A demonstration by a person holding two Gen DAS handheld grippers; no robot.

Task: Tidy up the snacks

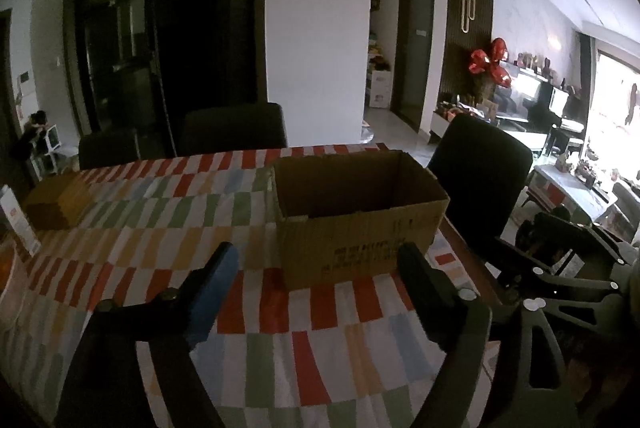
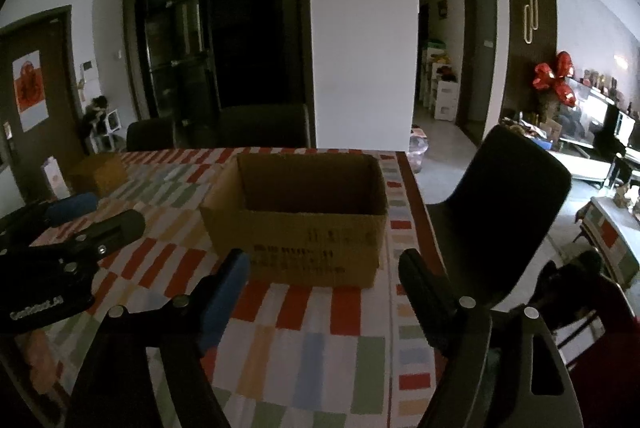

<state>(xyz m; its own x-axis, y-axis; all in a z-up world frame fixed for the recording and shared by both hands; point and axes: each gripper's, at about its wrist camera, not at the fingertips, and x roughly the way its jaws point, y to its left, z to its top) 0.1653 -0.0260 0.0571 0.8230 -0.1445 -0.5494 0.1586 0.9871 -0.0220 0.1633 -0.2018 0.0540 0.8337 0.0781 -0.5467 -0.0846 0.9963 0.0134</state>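
Both grippers are spread wide and hold nothing: your left gripper (image 1: 318, 276) and right gripper (image 2: 324, 282) fill the lower frame over the patterned counter (image 2: 304, 348). Just beyond, mid-frame, sits the open cardboard box (image 2: 296, 220), close to the counter's right edge; a careless nudge could push it off. No snacks are visible, so you risk groping in poor light. Farther off, upper left, sits a smaller brown box (image 2: 100, 170).

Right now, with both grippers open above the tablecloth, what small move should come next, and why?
Probably swing the left gripper toward the smaller box at the table's far left: both grippers hold nothing, and the open cardboard box shows no snacks inside.
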